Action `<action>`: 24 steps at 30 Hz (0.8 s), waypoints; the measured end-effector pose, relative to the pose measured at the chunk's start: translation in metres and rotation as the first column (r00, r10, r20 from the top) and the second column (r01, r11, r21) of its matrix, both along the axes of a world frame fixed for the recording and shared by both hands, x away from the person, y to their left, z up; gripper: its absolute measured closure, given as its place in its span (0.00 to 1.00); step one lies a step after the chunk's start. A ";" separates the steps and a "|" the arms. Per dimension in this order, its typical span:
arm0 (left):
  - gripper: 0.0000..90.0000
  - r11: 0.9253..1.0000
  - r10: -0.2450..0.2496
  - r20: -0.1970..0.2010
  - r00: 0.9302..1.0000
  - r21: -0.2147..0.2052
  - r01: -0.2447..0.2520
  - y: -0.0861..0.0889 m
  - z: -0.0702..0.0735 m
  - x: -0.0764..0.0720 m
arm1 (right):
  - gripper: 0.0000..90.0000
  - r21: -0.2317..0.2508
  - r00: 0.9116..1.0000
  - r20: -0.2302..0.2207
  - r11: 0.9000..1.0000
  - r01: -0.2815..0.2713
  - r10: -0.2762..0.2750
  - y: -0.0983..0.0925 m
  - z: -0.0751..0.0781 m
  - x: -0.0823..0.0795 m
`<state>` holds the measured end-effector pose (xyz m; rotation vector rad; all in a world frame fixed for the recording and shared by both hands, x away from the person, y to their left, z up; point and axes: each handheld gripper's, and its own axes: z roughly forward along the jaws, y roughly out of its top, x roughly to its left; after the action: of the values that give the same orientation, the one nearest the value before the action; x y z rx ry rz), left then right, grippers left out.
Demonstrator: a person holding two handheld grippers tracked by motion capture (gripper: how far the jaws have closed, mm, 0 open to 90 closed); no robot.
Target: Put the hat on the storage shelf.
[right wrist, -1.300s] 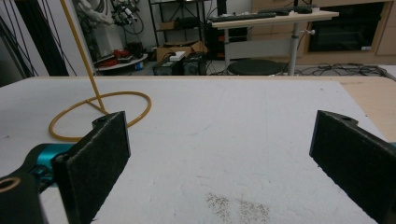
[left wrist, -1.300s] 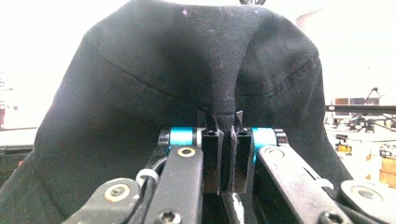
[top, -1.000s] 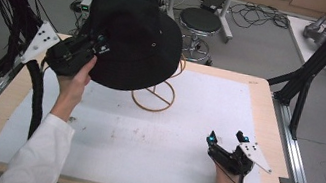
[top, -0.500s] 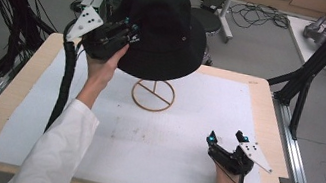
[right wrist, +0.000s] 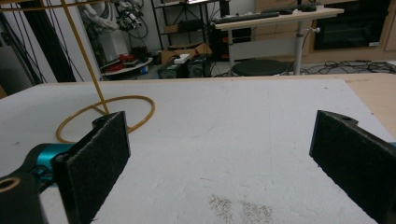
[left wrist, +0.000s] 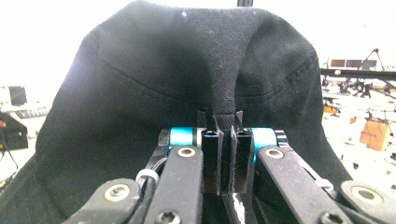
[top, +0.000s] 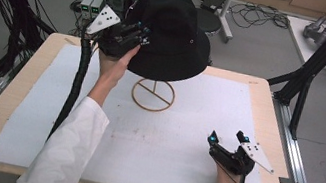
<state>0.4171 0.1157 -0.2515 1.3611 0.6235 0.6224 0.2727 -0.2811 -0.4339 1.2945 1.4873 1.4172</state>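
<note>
Hat [top: 173, 35], black cloth with a brim all round, sits over the top of a yellow wire stand [top: 153, 95] in the high view, above the far middle of the white mat [top: 45, 116]; the left gripper [top: 136, 36] pinches its near-left brim, while the right gripper [top: 227, 139] rests on the mat at the near right, well apart from it. Whether the crown already bears on the stand's top is hidden under the brim, so possibly seated, not certain. Left gripper view: the jaws are clamped on a fold of hat fabric [left wrist: 187, 93], which puckers upward between them; the material looks soft, light and floppy, best taken by the brim edge as now, since the crown would likely collapse. Right gripper view: the pads [right wrist: 98, 149] stand wide apart with nothing between, bare mat ahead, the stand's ring base [right wrist: 107, 116] beyond at left, its upright cut off above.
</note>
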 end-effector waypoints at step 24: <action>0.96 0.994 -0.034 -0.184 0.982 0.093 0.052 0.001 -0.023 0.011 | 0.05 0.003 1.000 0.000 1.000 0.003 -0.003 -0.001 0.000 0.000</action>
<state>0.4282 0.1164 -0.2743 1.5309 0.7156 0.5019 0.2723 -0.2818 -0.4336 1.2977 1.4826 1.4182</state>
